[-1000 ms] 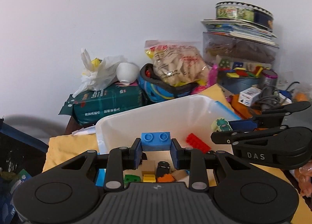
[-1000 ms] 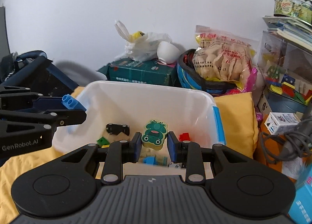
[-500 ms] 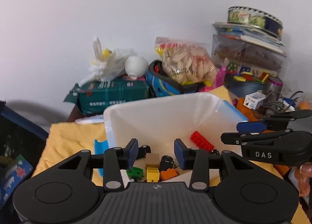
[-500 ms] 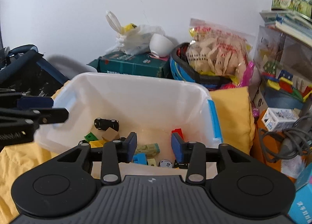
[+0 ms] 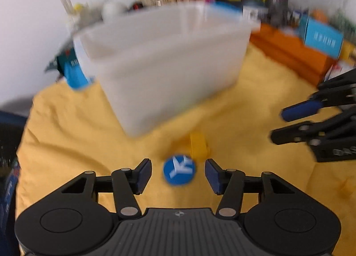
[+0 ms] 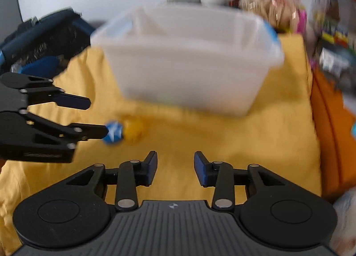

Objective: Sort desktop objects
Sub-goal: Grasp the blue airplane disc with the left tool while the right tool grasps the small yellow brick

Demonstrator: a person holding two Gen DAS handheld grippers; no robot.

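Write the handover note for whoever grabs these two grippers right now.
Left gripper: open, empty, low over the yellow cloth, jaws either side of the blue round piece, not closed on it.
Right gripper: open, empty, over bare cloth.
White bin stands farther back on the cloth; its contents are not visible from here.
Yellow piece lies just beyond the blue one.
Done: cannot be judged from these blurred views.
Left: the blue and yellow pieces are not yet picked up; probably grab blue first, then yellow.
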